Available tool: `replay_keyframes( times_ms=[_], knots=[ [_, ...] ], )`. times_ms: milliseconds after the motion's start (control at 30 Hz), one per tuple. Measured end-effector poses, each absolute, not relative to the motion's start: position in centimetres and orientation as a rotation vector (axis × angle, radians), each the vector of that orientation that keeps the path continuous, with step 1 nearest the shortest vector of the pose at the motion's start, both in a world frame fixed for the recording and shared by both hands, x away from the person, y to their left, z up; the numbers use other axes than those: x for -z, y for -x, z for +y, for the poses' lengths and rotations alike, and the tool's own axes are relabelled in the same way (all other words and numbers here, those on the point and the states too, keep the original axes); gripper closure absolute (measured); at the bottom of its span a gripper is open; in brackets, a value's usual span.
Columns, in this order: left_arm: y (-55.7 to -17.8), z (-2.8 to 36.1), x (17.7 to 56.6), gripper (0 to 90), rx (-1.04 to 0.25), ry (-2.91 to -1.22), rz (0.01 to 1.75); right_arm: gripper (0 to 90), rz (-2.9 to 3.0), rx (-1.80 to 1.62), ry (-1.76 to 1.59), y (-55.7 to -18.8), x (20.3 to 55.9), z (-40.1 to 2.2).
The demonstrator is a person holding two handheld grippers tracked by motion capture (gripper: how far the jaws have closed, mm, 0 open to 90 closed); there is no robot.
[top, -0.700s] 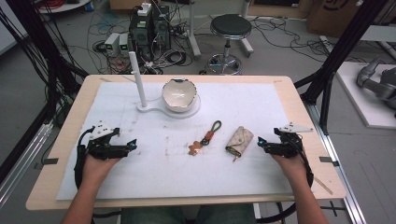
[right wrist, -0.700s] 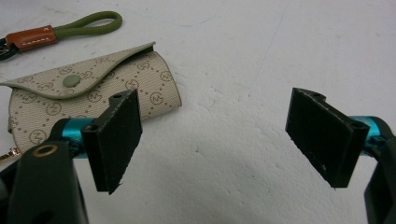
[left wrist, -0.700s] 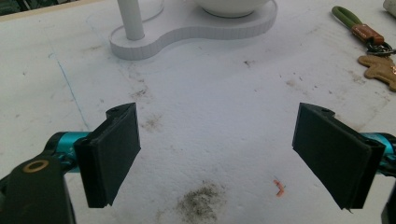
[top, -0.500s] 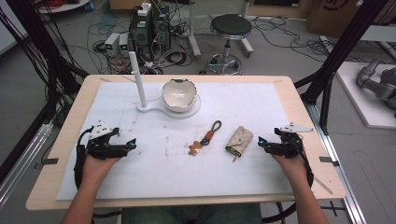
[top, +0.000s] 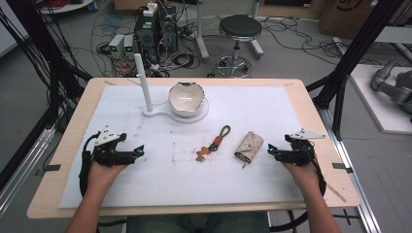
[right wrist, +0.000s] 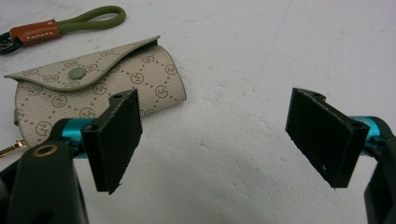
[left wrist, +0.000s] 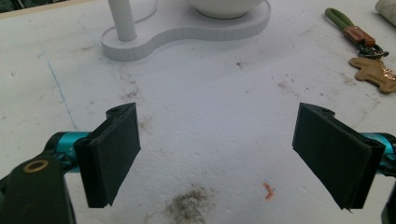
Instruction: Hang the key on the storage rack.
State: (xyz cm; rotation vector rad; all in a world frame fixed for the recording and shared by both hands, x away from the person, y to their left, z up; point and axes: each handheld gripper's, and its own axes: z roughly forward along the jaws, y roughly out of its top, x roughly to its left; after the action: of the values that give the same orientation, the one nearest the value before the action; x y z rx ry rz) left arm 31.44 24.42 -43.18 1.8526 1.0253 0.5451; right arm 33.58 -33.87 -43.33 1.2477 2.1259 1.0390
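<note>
Pre-grasp, nothing picked up yet.
Key pouch (top: pixel 249 145) flat on mat, just beside right gripper (top: pixel 270 149); keychain (top: pixel 212 144) next over, bowl stand (top: pixel 167 113) behind. Left gripper (top: pixel 141 150) well apart. Both jaw pairs wide open, empty. Next: probably reach in, straddle pouch, close.

On your bench (top: pixel 73 204), the key pouch (top: pixel 249 146) lay right of the keychain (top: pixel 214 144); the bowl (top: pixel 185 98) sat far behind them, on its stand (top: pixel 155 114).
</note>
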Motion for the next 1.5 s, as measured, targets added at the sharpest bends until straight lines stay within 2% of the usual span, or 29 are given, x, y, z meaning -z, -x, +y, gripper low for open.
replay_keyframes(
  times_ms=[467, 900, 1500],
  knots=[
    [-32.1, 22.2, 42.9, 14.9, -0.506, -1.863, 0.984, 18.9, 2.141, -1.018, -1.239, -32.9, 43.5, -34.0],
    [-33.9, 16.4, 42.0, 14.9, -0.450, -1.890, 0.896, 18.9, 2.146, -1.013, -1.241, -30.8, 43.8, -35.3],
    [-36.2, 10.2, 41.7, 14.9, -0.396, -1.926, 0.865, 18.9, 2.144, -1.015, -1.215, -29.5, 43.7, -35.9]
  ],
)
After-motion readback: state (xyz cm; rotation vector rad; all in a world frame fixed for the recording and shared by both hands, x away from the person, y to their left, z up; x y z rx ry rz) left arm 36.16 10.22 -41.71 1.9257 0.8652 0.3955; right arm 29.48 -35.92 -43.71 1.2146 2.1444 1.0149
